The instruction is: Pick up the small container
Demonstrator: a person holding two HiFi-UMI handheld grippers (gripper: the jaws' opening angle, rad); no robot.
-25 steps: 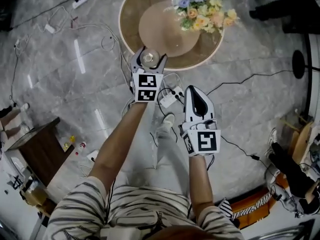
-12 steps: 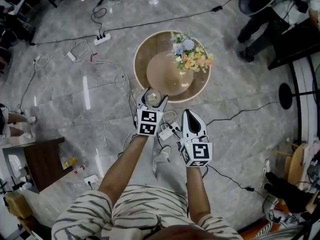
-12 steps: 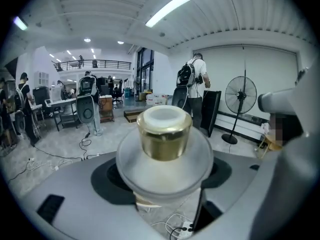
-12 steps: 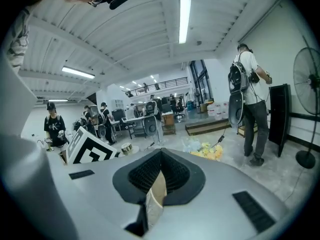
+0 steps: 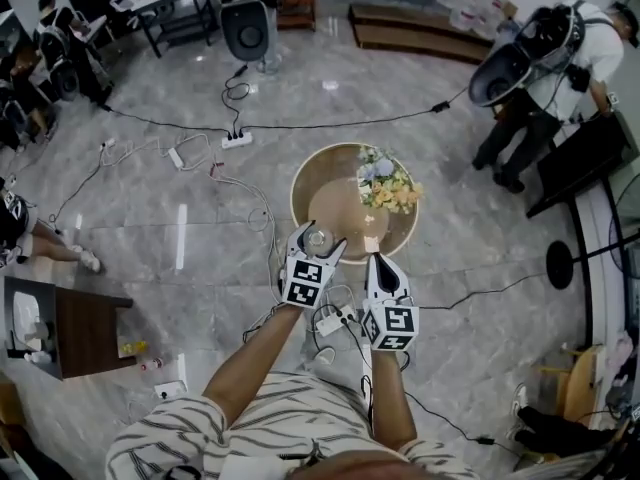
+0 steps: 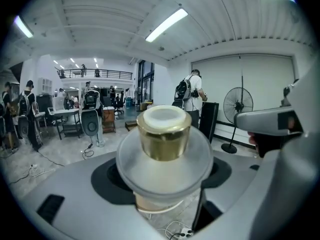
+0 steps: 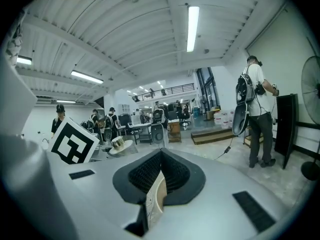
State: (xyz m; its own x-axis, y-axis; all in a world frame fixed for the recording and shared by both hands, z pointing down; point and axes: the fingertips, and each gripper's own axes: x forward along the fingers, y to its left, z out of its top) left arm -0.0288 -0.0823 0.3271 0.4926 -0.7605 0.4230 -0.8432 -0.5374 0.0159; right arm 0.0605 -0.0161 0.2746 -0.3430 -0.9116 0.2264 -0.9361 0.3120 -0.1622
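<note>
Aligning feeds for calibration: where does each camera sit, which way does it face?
Head view: on the person's head, facing steeply down at the round table and floor; shows both forearms, left tool, right tool.
Left gripper view: on the left tool, looking along its jaws, closed on the small container.
Right gripper view: on the right tool, looking along its shut jaws.
Shared: small container, in all three.

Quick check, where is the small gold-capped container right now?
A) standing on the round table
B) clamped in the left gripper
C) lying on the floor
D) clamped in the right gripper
B: the small container sits clamped between the jaws of the left gripper, while the right gripper has its jaws together on nothing.
</note>
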